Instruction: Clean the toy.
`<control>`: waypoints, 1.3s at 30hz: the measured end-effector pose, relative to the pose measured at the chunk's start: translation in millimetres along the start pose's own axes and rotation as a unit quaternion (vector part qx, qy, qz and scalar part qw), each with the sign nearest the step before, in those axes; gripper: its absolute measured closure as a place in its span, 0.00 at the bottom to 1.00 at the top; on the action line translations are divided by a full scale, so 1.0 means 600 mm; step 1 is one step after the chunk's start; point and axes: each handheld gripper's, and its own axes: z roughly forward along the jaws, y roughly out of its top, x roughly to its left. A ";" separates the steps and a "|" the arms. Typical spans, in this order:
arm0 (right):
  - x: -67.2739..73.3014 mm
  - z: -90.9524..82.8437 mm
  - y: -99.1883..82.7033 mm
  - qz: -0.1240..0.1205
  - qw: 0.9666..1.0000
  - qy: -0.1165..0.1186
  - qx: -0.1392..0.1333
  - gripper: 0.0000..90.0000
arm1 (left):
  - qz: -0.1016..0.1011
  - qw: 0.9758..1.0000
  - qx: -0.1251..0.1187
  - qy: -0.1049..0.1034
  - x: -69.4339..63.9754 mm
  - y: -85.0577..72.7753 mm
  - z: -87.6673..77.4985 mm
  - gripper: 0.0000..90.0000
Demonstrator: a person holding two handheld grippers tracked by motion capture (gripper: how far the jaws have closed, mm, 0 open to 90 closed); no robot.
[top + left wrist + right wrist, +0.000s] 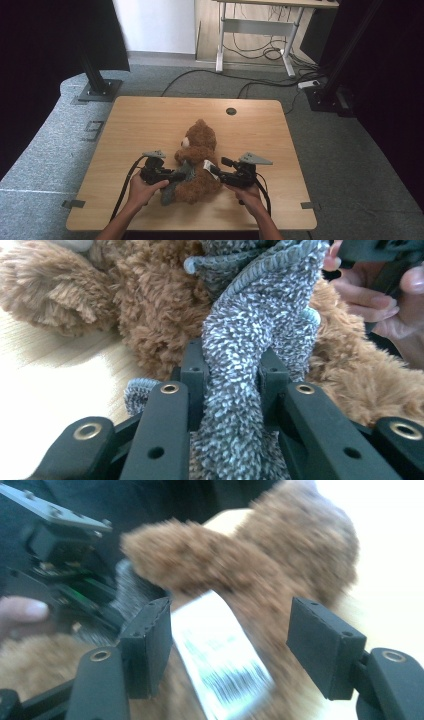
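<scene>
At the near edge of the table [150,115] my left gripper [227,372] clamps the grey cloth [260,315] against the teddy bear [200,150], my right gripper [230,645] gapes over its white tag [215,650], so the wrapping is probably half done

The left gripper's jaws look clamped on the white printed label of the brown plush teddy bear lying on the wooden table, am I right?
Not quite: the left gripper is clamped on the grey knitted cloth, as the left gripper view shows. The brown plush teddy bear does lie on the wooden table.
</scene>
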 end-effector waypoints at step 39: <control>0.013 0.048 -0.049 -0.077 0.993 0.014 0.089 0.70 | 0.018 0.999 -0.035 -0.008 -0.014 0.009 -0.049 0.80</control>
